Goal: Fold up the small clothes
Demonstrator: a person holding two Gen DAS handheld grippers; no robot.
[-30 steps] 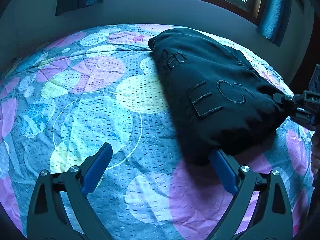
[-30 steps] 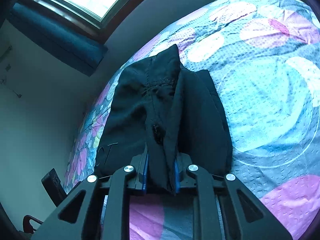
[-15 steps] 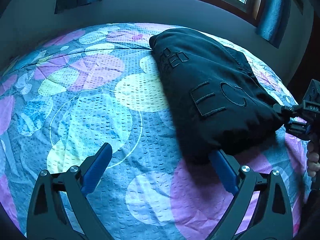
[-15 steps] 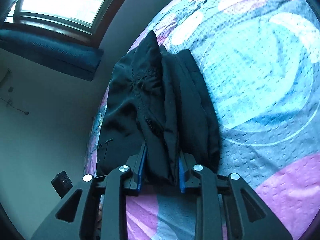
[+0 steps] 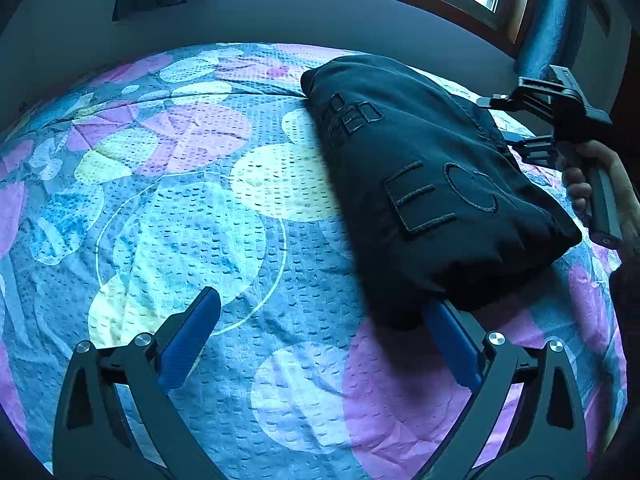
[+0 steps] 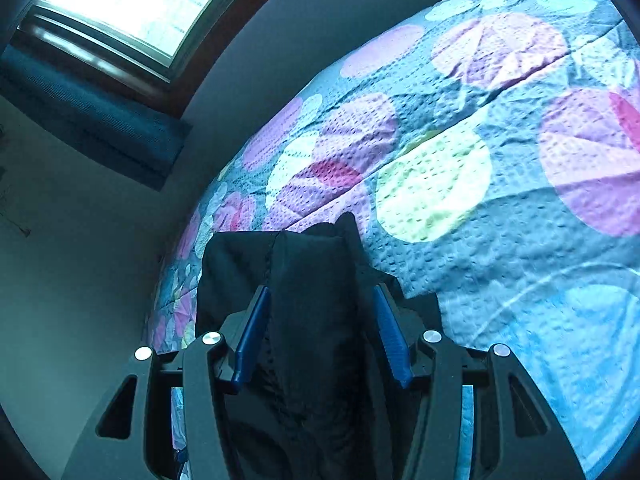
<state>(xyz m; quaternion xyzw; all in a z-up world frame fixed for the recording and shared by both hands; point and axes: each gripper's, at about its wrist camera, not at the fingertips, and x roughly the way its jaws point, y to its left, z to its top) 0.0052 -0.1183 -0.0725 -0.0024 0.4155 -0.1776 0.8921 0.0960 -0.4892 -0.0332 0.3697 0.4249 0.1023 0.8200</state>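
Note:
A black folded garment [image 5: 420,184] with stitched letters lies on the right half of the patterned bedspread [image 5: 192,216]. My left gripper [image 5: 320,304] stands open at the near edge. Its right fingertip [image 5: 444,324] is tucked under the garment's near corner, while its left finger rests over bare bedspread. My right gripper [image 6: 318,292] straddles a raised fold of the black garment [image 6: 312,320]. Its jaws are closing, with the cloth between the pads and a thin gap on each side. In the left wrist view the right gripper [image 5: 536,120] sits at the garment's far right edge, held by a hand [image 5: 592,184].
The bedspread [image 6: 500,208] stretches wide to the left of the garment. A wall and a window with dark blue curtains [image 5: 544,20] run behind the bed. The bed's right edge lies just beyond the hand.
The right gripper has let go of the near right corner and moved along the garment's right edge toward the far end. Its jaws stand wider. The left gripper has not moved.

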